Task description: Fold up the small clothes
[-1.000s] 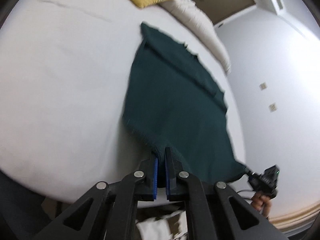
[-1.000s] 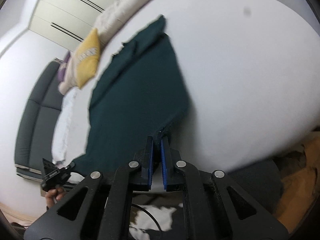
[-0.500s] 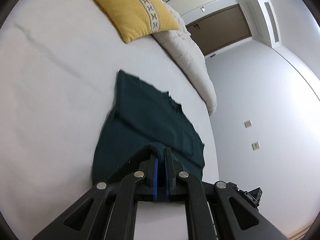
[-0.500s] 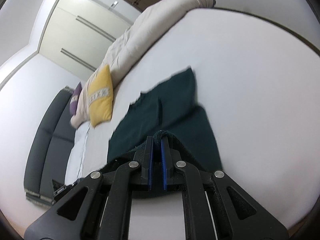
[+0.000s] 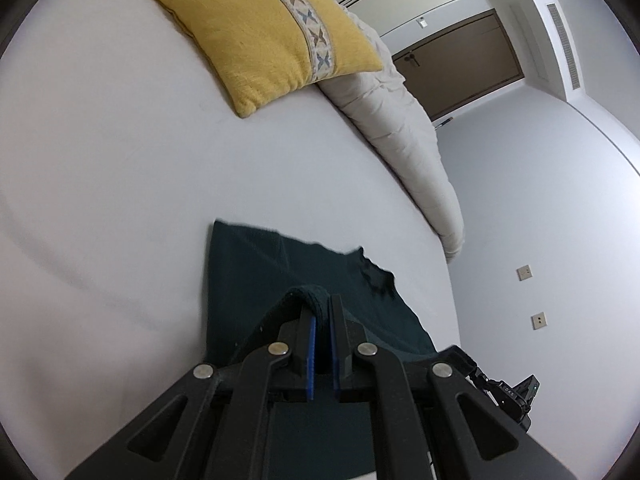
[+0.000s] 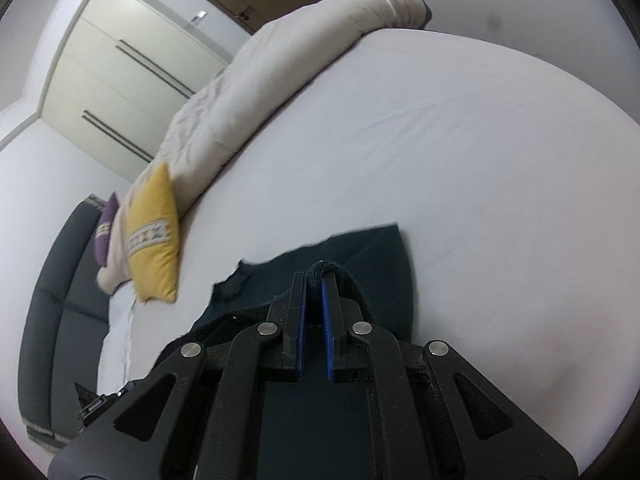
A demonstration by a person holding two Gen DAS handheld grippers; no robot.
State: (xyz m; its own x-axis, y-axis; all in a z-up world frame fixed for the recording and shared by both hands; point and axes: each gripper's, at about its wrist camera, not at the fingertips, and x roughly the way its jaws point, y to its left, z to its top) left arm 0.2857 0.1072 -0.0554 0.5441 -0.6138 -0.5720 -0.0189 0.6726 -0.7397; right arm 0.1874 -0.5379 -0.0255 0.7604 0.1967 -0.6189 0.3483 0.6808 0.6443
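A dark green garment (image 5: 256, 268) lies on the white bed (image 5: 100, 168). My left gripper (image 5: 321, 308) is shut on a bunched hem of it, held low over the cloth's far part. In the right wrist view the same garment (image 6: 376, 252) lies ahead, and my right gripper (image 6: 315, 280) is shut on another bunched corner. The held edge drapes back under both grippers, hiding the near part of the cloth. The right gripper's body (image 5: 508, 392) shows at the lower right of the left wrist view.
A yellow cushion (image 5: 264, 32) lies at the head of the bed next to a rolled cream duvet (image 5: 404, 148). The duvet (image 6: 272, 76) runs along the far side in the right wrist view. A dark sofa (image 6: 60, 280) stands beyond the bed.
Both grippers have carried the held near edge forward over the garment toward its far edge. The visible cloth ahead has shrunk and the cushion looms closer.
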